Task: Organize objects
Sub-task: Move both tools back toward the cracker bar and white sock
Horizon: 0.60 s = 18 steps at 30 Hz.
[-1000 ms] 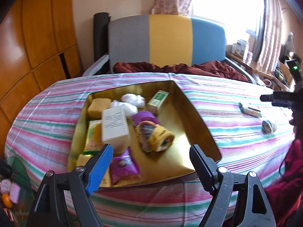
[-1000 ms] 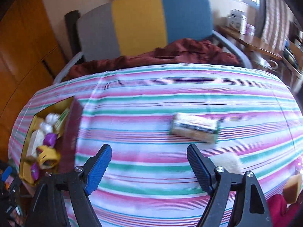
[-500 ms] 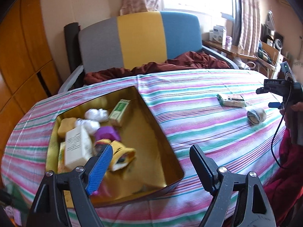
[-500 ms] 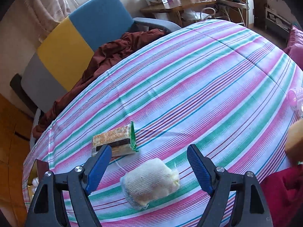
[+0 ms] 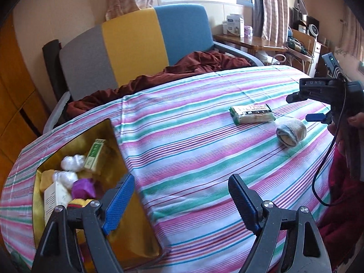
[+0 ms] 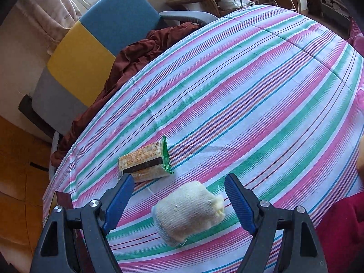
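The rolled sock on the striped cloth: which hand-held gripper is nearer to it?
Right. The right hand-held gripper hovers over the sock, which lies between its open fingers. The left hand-held gripper is far off, beside the gold box.

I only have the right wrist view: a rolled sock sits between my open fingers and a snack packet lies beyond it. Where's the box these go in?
Observer: The gold box sits at the cloth's far left, seen from the left wrist camera.
Operator: Anything in it already?
Observer: Yes, a green-and-white carton, white wads and a purple item, among others.
Operator: Is the left gripper carrying something?
Observer: No, the left gripper is open and empty, over the box's right edge.
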Each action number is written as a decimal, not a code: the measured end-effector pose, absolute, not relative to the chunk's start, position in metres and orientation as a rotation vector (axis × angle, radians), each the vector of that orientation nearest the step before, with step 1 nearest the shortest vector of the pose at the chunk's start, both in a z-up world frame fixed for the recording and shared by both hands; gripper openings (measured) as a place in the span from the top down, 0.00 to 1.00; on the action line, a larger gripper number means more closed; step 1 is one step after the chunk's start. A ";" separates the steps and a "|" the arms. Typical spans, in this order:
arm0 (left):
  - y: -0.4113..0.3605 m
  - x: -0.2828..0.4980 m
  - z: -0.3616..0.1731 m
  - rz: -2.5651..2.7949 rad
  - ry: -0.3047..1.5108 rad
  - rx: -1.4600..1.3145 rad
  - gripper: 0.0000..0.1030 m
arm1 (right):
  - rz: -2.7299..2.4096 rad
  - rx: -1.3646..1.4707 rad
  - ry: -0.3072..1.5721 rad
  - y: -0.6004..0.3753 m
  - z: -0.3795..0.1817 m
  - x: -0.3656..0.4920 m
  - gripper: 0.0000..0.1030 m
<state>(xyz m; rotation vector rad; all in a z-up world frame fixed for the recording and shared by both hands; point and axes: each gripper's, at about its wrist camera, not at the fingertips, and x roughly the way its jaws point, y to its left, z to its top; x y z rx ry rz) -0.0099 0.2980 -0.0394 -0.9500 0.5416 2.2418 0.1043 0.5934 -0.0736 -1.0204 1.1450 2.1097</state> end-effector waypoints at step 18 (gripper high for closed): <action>0.440 -0.048 -0.071 1.912 0.783 -0.853 0.17 | 2.052 -0.929 1.355 0.611 -0.083 0.120 0.19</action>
